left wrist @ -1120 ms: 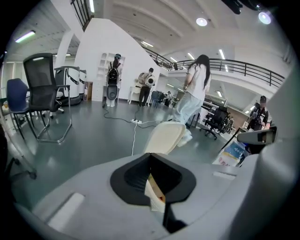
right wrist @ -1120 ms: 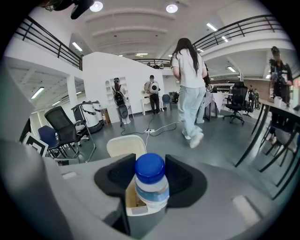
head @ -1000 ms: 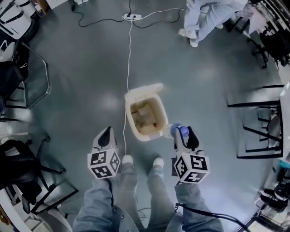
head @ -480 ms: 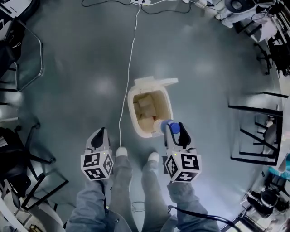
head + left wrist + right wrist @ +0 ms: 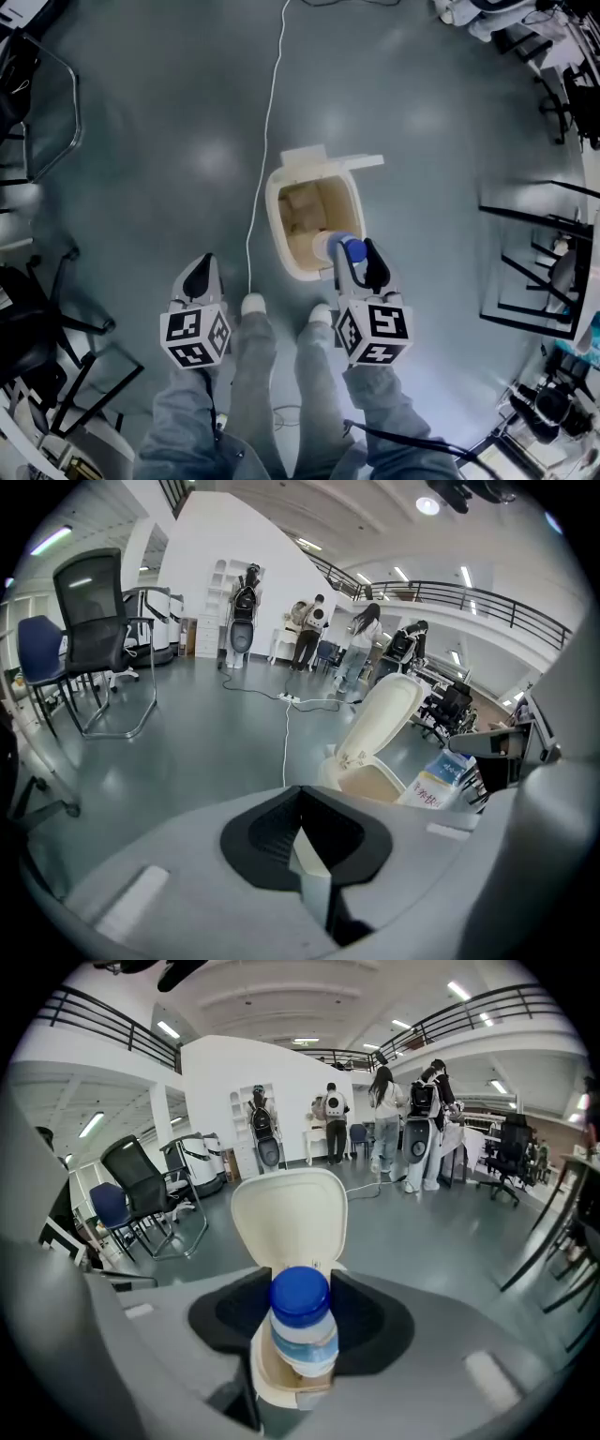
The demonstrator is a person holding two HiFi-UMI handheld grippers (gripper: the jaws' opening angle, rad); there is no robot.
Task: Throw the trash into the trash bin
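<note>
Fingers of my right gripper (image 5: pixel 356 262) are clamped on a blue-capped bottle (image 5: pixel 302 1324). Its cap faces me and its far end is over the near rim of the open trash bin (image 5: pixel 277 239) on the floor. To the left, my left gripper (image 5: pixel 200 274) hangs with its fingers together, empty. Past the bin, a white cable (image 5: pixel 267 122) runs away across the floor.

Bottle (image 5: pixel 330 247) (blue-capped) in right tongs (image 5: pixel 356 266), above bin (image 5: pixel 275 217)

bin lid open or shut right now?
Open. The lid stands flipped up behind the trash bin mouth; the head view looks straight into the interior.
</note>
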